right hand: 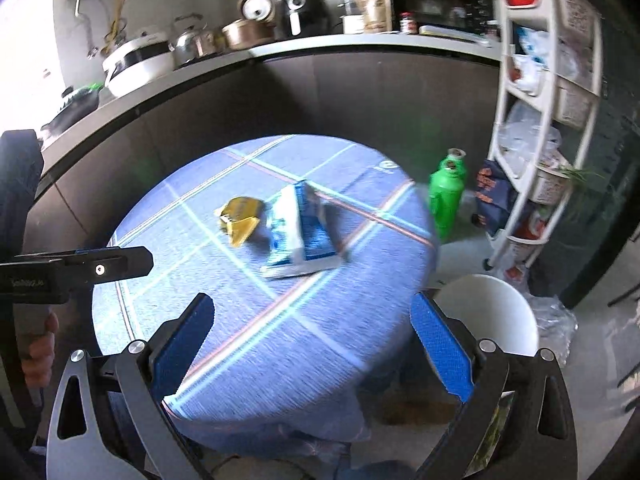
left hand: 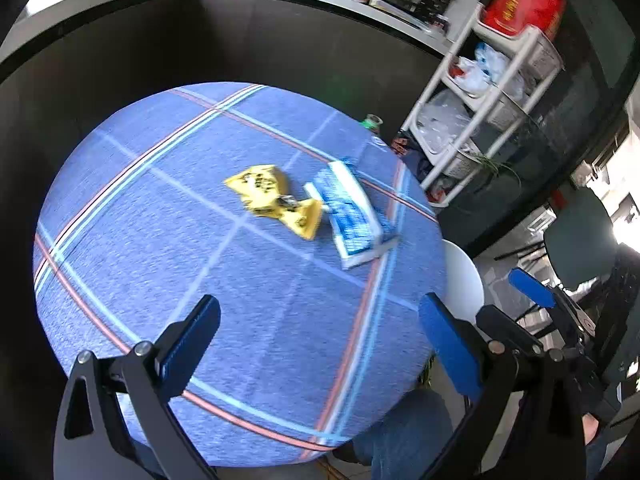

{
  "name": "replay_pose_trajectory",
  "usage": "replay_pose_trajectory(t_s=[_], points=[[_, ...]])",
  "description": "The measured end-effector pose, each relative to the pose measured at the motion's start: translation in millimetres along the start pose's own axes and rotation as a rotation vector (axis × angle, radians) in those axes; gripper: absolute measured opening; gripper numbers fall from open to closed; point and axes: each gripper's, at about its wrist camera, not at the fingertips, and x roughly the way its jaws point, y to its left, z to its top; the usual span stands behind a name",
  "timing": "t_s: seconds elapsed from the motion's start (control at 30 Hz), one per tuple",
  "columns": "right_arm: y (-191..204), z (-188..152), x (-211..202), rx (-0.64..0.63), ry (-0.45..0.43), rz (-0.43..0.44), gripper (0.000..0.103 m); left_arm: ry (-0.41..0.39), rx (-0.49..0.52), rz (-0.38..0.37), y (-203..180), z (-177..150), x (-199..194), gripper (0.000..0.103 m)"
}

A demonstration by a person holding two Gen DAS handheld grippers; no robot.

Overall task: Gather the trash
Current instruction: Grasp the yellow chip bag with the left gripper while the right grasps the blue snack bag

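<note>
A crumpled yellow wrapper (left hand: 272, 196) and a flattened blue-and-white carton (left hand: 352, 216) lie side by side on a round table with a blue plaid cloth (left hand: 200, 280). My left gripper (left hand: 320, 332) is open and empty, above the table's near part, short of both. In the right wrist view the wrapper (right hand: 240, 220) and carton (right hand: 300, 232) lie mid-table. My right gripper (right hand: 312, 332) is open and empty over the near edge. The left gripper (right hand: 120, 260) shows at the left of that view.
A white bin (right hand: 488, 316) stands on the floor right of the table. Green bottles (right hand: 446, 192) and a white shelf rack (right hand: 548, 120) with bags stand farther right. A dark counter (right hand: 280, 92) with kitchen appliances curves behind the table.
</note>
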Motion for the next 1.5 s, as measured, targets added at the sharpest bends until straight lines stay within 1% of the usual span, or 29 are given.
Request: replay_pose_trajectory(t_s=[0.2, 0.3, 0.37, 0.43, 0.63, 0.7, 0.73, 0.77, 0.8, 0.87, 0.9, 0.93, 0.97, 1.0, 1.03, 1.17, 1.27, 1.4, 1.43, 1.47, 1.5], points=[[18.2, 15.8, 44.2, -0.039, 0.052, 0.020, 0.094, -0.002, -0.053, 0.006, 30.7, 1.8, 1.0, 0.099], [20.8, 23.4, 70.9, -0.045, 0.078, 0.007, 0.093, 0.003, -0.081, 0.001, 43.9, 4.6, 4.6, 0.099], [18.3, 28.2, 85.9, -0.040, 0.092, 0.000, 0.087, 0.006, -0.093, 0.005, 50.6, 7.7, 8.6, 0.099], [13.9, 33.3, 102.3, -0.026, 0.109, -0.004, 0.084, 0.011, -0.100, 0.007, 53.6, 11.7, 12.9, 0.099], [10.3, 40.5, 136.0, -0.001, 0.130, 0.000, 0.082, 0.024, -0.142, -0.013, 63.8, 31.3, 32.6, 0.098], [7.9, 40.0, 144.6, 0.008, 0.140, 0.004, 0.079, 0.034, -0.170, -0.031, 66.5, 38.5, 42.2, 0.093], [6.8, 39.0, 148.2, 0.013, 0.148, 0.005, 0.072, 0.041, -0.184, -0.046, 67.4, 41.4, 46.7, 0.090], [6.3, 38.1, 149.5, 0.015, 0.152, 0.004, 0.061, 0.047, -0.198, -0.062, 68.3, 44.7, 51.4, 0.088], [5.2, 36.8, 150.2, 0.021, 0.154, 0.005, 0.057, 0.053, -0.212, -0.077, 68.4, 48.4, 57.7, 0.087], [3.6, 35.1, 146.1, 0.036, 0.140, 0.015, 0.050, 0.057, -0.221, -0.090, 67.6, 54.3, 67.2, 0.082], [2.2, 34.7, 142.6, 0.044, 0.135, 0.026, 0.048, 0.063, -0.224, -0.100, 66.5, 58.0, 73.6, 0.079], [1.2, 34.6, 140.4, 0.042, 0.132, 0.032, 0.046, 0.071, -0.230, -0.112, 65.5, 61.2, 79.8, 0.071], [1.9, 33.7, 137.4, 0.034, 0.130, 0.030, 0.044, 0.080, -0.238, -0.124, 65.1, 64.5, 85.8, 0.067], [3.6, 32.0, 134.1, 0.019, 0.130, 0.022, 0.042, 0.086, -0.254, -0.133, 64.5, 68.5, 93.4, 0.067], [5.1, 30.0, 131.2, 0.006, 0.128, 0.022, 0.038, 0.086, -0.263, -0.131, 63.7, 71.6, 98.6, 0.067], [8.1, 22.7, 125.0, -0.018, 0.132, 0.022, 0.036, 0.093, -0.272, -0.106, 60.0, 80.7, 118.2, 0.067], [3.9, 18.9, 120.3, 0.006, 0.127, 0.036, 0.035, 0.108, -0.263, -0.077, 55.2, 85.3, 131.9, 0.063], [0.4, 16.7, 117.5, 0.024, 0.119, 0.038, 0.035, 0.124, -0.262, -0.043, 58.9, 86.2, 142.8, 0.061], [0.3, 16.1, 116.6, 0.025, 0.118, 0.037, 0.035, 0.129, -0.263, -0.037, 59.1, 86.3, 145.7, 0.056], [1.0, 15.5, 115.8, 0.023, 0.118, 0.035, 0.035, 0.140, -0.262, -0.029, 59.7, 86.1, 149.5, 0.048], [1.1, 14.9, 114.9, 0.025, 0.118, 0.034, 0.035, 0.137, -0.258, -0.024, 59.5, 85.9, 150.4, 0.047]])
